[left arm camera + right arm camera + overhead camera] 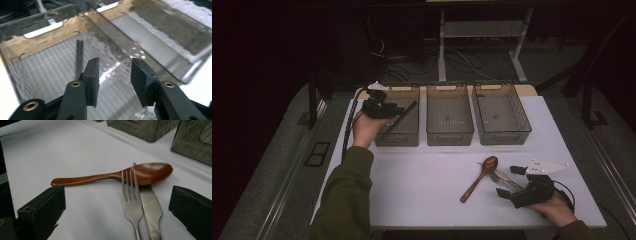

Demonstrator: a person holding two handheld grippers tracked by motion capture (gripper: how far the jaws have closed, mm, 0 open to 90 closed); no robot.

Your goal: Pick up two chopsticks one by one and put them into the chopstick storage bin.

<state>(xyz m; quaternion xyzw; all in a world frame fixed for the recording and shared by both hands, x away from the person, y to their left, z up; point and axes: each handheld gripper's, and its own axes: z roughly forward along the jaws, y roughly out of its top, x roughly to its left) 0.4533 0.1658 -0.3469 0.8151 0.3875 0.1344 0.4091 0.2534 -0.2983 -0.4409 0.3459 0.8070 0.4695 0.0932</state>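
My left gripper (384, 106) hangs over the left clear bin (396, 138), open, with nothing between its pads (113, 75). A pair of black chopsticks (79, 56) lies inside that bin (37, 75), leaning toward its far right corner (401, 117). On the white table at the right, a brown wooden spoon (478, 177) lies across a metal fork (507, 182) and a knife. My right gripper (510, 181) rests by them, open; the fork (130, 200) and knife (150, 207) handles run between its jaws (117, 195), untouched. The spoon (140, 173) lies just beyond.
Three clear bins stand in a row at the table's far edge; the middle bin (449, 135) and the right bin (504, 135) hold nothing that I can see. Bare white tabletop (417, 185) spreads between my two hands. Dark floor and desk legs lie beyond.
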